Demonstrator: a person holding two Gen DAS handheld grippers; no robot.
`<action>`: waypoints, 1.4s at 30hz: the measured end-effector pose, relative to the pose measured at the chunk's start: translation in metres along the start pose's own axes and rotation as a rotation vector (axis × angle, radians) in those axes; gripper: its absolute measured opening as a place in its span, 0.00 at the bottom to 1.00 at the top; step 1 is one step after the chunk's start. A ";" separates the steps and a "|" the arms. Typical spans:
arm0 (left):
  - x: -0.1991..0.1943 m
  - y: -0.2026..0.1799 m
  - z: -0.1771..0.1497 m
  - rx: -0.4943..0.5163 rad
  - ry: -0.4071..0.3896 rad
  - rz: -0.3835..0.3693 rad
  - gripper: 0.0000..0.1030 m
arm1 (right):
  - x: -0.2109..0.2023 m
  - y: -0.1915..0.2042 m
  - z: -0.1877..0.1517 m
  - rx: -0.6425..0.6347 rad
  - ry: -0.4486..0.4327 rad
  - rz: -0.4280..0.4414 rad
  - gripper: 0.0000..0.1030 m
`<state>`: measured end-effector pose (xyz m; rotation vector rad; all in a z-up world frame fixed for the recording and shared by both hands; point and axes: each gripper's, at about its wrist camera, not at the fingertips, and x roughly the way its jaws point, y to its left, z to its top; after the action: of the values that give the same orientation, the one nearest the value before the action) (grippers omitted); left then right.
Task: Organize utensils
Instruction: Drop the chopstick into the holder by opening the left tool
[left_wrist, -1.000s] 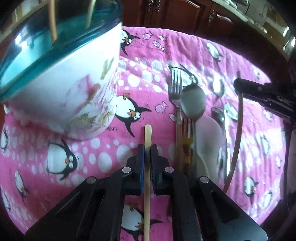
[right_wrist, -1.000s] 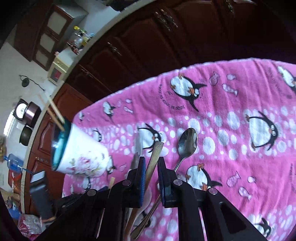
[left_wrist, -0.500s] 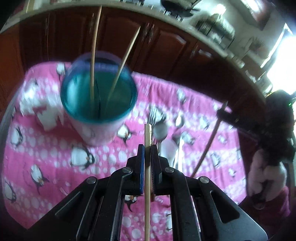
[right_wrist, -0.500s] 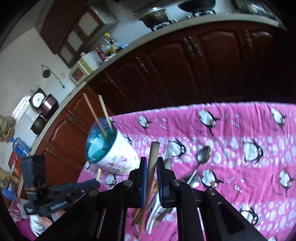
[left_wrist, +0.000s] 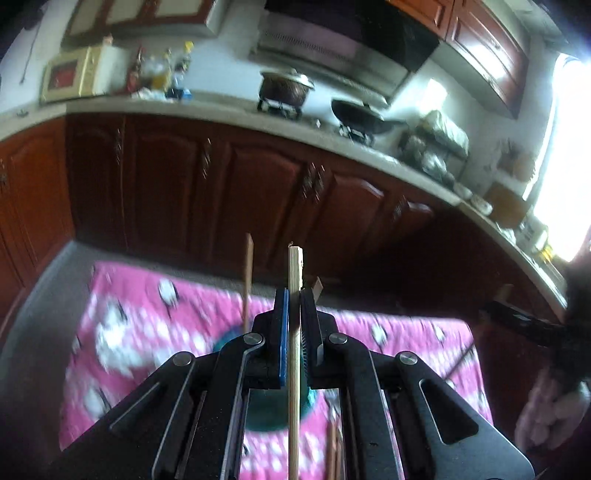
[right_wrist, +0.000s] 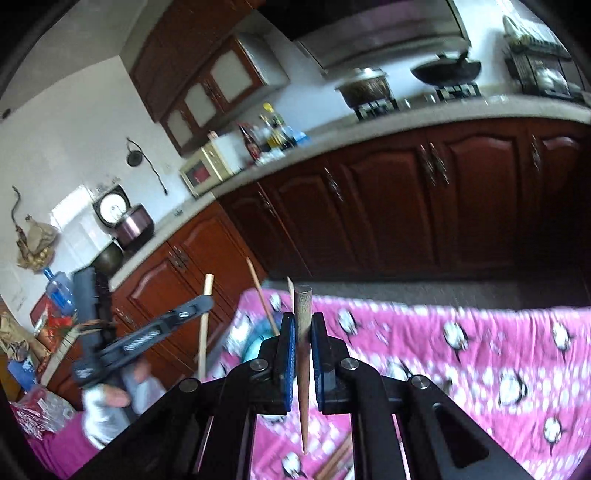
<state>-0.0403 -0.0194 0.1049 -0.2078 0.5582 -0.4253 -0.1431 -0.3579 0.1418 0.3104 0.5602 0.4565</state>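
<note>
I held both grippers raised above the table, pointing out toward the kitchen cabinets (left_wrist: 258, 192). My left gripper (left_wrist: 294, 295) was pinched tight on a pale wooden chopstick (left_wrist: 294, 350), which stood nearly upright between the blue pads, its blunt end rising above the fingertips. My right gripper (right_wrist: 303, 321) was clamped on a darker, tapered chopstick (right_wrist: 303, 350), thick end up and thin tip hanging below the jaws over the cloth.

Just beyond and below my left fingers sat the teal-rimmed cup (left_wrist: 266, 413), mostly hidden behind the gripper, with two more chopsticks (left_wrist: 246, 280) standing in it and poking up beside the one I held. From the right wrist view the same cup (right_wrist: 255, 347) showed only as a blurred blue patch left of the jaws. Under everything lay the pink penguin-print cloth (right_wrist: 480, 350). Farther off, the worktop carried a pot (right_wrist: 365, 88) and a wok (right_wrist: 447, 70).
</note>
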 end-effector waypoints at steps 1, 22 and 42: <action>0.004 0.004 0.005 0.001 -0.018 0.008 0.05 | -0.001 0.005 0.007 -0.005 -0.014 0.004 0.07; 0.080 0.058 -0.008 -0.018 -0.167 0.167 0.05 | 0.130 0.030 0.027 -0.099 -0.016 -0.071 0.07; 0.070 0.049 -0.046 -0.010 -0.087 0.179 0.09 | 0.159 -0.023 -0.016 0.065 0.125 -0.053 0.37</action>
<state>0.0042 -0.0102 0.0193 -0.1835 0.4892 -0.2385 -0.0252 -0.2972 0.0502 0.3301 0.7042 0.4092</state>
